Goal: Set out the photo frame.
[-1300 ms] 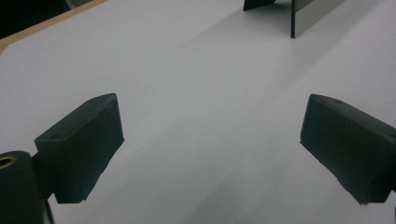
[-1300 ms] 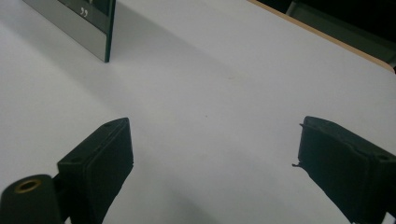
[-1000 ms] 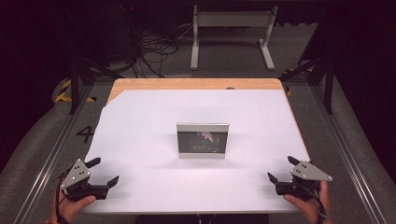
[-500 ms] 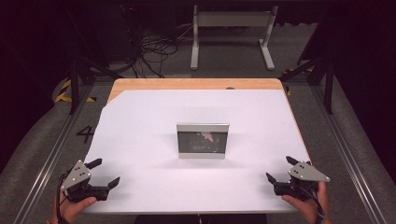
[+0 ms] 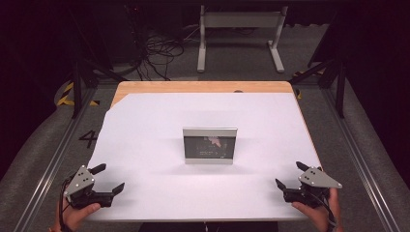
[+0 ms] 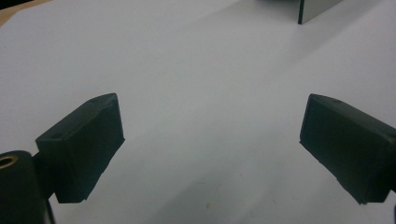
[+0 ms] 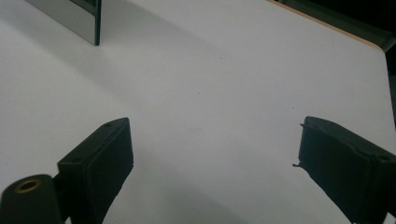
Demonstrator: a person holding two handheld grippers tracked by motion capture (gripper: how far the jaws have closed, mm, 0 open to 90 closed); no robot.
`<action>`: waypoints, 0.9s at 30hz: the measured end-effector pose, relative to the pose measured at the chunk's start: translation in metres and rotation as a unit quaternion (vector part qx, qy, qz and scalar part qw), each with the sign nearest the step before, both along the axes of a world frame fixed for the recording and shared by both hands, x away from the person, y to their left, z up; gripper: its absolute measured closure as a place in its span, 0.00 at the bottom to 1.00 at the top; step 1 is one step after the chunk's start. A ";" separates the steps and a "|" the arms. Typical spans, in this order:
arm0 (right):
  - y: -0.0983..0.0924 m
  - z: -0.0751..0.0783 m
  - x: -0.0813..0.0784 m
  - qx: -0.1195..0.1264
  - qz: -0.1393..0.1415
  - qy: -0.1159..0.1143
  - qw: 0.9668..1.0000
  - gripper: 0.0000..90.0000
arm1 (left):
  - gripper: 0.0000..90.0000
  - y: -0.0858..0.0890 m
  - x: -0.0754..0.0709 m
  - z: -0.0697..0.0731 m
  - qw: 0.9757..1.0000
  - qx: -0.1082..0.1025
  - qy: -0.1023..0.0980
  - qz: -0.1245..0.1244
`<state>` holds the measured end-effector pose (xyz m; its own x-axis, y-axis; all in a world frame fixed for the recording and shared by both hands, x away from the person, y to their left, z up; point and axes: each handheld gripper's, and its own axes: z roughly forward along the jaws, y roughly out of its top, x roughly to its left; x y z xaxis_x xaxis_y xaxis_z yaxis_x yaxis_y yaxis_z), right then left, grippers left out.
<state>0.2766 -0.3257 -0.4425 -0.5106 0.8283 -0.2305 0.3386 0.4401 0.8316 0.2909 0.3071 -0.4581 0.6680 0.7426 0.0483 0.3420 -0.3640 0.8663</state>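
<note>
Photo frame (image 5: 210, 145) stood upright mid-surface (image 5: 145, 125) | left hand-held gripper (image 5: 107, 180) and right hand-held gripper (image 5: 290, 176) gaped wide, empty, well apart from it | risk: frame, probably lightly propped, could topple if nudged.

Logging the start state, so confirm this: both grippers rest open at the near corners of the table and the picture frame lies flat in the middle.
One error: the picture frame stands upright, as the high view shows. The left gripper and right gripper are open at the near corners.
</note>
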 end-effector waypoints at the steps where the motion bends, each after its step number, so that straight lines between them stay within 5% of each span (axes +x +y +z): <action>1: 0.000 0.000 0.000 0.000 0.000 0.000 1.000 0.11 | 0.07 0.000 0.000 0.000 1.000 0.000 0.000 0.000; 27: -0.003 -0.003 -0.003 -0.007 -0.013 0.006 1.000 0.12 | 0.07 -0.007 0.007 0.000 1.000 0.009 0.002 -0.008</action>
<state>0.2732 -0.3288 -0.4452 -0.4918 0.8381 -0.2360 0.3595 0.4424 0.8216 0.2983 0.3005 -0.4584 0.6807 0.7302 0.0588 0.3393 -0.3854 0.8581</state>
